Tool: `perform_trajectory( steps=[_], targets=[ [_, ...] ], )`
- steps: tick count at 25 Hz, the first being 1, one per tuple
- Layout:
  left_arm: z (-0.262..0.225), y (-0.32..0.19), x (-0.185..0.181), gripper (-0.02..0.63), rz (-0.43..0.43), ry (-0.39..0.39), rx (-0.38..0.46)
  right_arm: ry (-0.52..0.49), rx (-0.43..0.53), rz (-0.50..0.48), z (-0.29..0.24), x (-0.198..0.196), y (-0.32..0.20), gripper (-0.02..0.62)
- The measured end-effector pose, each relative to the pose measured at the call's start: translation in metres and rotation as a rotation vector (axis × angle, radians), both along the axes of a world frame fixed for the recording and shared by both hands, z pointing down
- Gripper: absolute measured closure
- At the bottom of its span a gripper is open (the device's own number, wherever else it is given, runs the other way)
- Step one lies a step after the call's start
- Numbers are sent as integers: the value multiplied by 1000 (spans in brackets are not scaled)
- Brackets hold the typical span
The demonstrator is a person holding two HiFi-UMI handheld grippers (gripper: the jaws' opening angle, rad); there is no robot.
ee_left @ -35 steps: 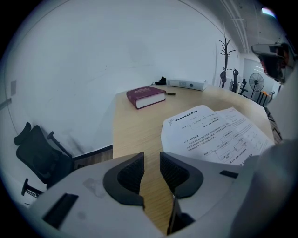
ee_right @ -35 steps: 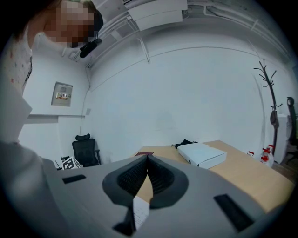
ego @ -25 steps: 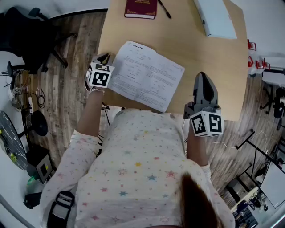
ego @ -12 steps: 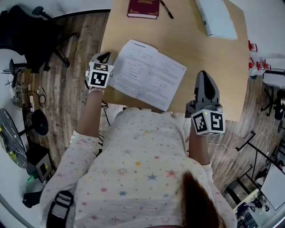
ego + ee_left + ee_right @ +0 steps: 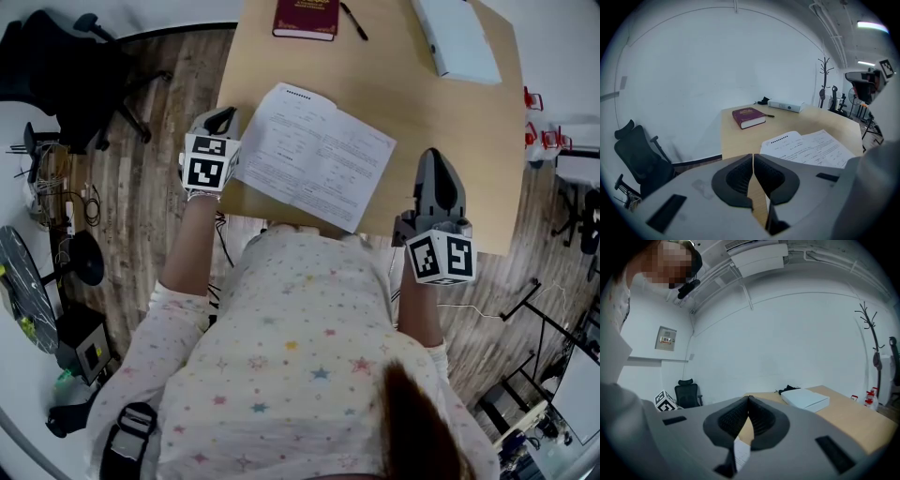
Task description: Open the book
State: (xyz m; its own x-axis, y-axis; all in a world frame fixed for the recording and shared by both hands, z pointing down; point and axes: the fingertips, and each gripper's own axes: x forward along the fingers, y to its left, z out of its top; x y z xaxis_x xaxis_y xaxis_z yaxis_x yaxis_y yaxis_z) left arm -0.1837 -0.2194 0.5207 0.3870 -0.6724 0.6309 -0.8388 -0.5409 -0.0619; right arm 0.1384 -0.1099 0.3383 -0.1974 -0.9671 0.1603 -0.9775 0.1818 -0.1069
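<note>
Left gripper (image 5: 221,116) closed, nothing between the jaws, held at the table's (image 5: 450,141) left edge, just beside the left edge of the open booklet (image 5: 314,155); right gripper (image 5: 430,156) also closed and empty, over the near right part of the table; the booklet lies flat, pages up, long axis slanting from far left to near right, between the two grippers; the closed red book (image 5: 307,17) sits well apart at the far edge, pen (image 5: 352,19) beside it, white box (image 5: 457,37) further right; in the left gripper view the red book is almost straight ahead of the jaws, so the left gripper looks nearer; if that's the target, it's not opened yet.
</note>
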Motion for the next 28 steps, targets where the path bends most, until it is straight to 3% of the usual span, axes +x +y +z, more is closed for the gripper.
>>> perform_trajectory(
  steps=[12, 28],
  targets=[
    [-29, 25, 2, 586, 23, -20, 47, -7, 13, 10, 0, 1, 11, 594],
    [-83, 47, 15, 589, 4, 122, 165, -4, 11, -22, 2, -11, 16, 594]
  ],
)
